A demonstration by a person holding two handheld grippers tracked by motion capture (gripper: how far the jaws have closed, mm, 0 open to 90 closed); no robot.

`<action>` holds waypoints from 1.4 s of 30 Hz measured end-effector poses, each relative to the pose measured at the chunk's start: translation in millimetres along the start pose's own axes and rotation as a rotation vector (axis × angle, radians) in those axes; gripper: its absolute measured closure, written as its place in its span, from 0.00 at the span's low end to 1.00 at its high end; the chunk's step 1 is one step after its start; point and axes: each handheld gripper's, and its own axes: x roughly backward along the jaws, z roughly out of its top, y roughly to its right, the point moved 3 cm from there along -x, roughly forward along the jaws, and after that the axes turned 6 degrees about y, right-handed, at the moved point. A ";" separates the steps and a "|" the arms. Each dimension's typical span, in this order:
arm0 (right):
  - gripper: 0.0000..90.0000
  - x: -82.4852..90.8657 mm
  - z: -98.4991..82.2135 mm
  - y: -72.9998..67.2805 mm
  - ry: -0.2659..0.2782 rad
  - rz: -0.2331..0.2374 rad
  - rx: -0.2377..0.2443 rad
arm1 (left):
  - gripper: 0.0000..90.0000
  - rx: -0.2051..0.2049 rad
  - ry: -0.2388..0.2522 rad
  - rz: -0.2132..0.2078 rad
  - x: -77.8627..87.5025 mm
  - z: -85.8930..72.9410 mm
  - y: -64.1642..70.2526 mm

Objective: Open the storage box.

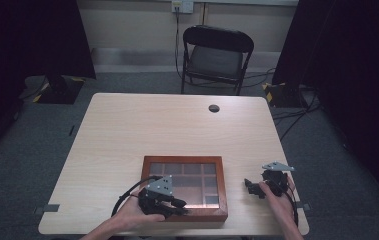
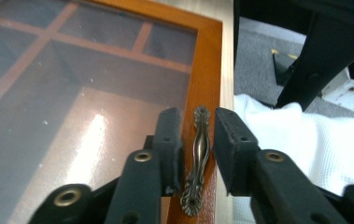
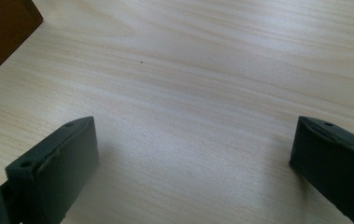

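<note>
A wooden box [image 1: 184, 161] with a glass-panelled lid lies at the table's near edge, with dividers showing through the glass [image 2: 72, 102]. A small brass handle [image 2: 199, 154] is fixed on the lid's front frame. My left gripper [image 1: 179, 206] reaches over that front edge, and its jaws [image 2: 198, 126] straddle the handle. The left pad sits right beside the handle, while a thin gap shows at the right pad, so the gripper is open around it. My right gripper [image 1: 250, 186] rests to the right of the box and stands open [image 3: 193, 140] over bare tabletop.
The light wood table [image 1: 127, 130] has a round cable hole [image 1: 214, 108] near its far edge. A black folding chair [image 1: 216, 55] stands beyond it. White fabric [image 2: 282, 135] lies just past the table's near edge. Cables run over the floor at right.
</note>
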 end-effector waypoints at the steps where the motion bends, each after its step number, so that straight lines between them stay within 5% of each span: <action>1: 0.00 0.0 0.0 0.0 0.000 0.000 0.000 | 0.82 0.003 -0.001 0.001 0.4 0.0 0.3; 9: 0.00 0.0 0.0 0.0 0.000 0.000 0.000 | 0.83 -0.025 -0.011 0.003 -0.1 1.8 0.5; 21: 0.01 2.0 -0.2 -0.9 -0.005 0.014 0.000 | 0.84 0.007 -0.014 -0.036 3.8 11.7 -3.7; 25: 0.20 5.6 2.9 -2.8 0.009 0.041 -0.009 | 0.84 0.007 -0.019 -0.046 6.9 16.4 -4.5; 35: 0.17 19.5 15.8 -33.8 0.077 0.324 0.036 | 0.84 0.016 -0.028 -0.065 11.8 23.3 -6.6; 42: 0.18 28.7 20.0 -54.5 0.111 0.442 0.090 | 0.92 0.025 -0.016 -0.092 15.0 34.5 -6.8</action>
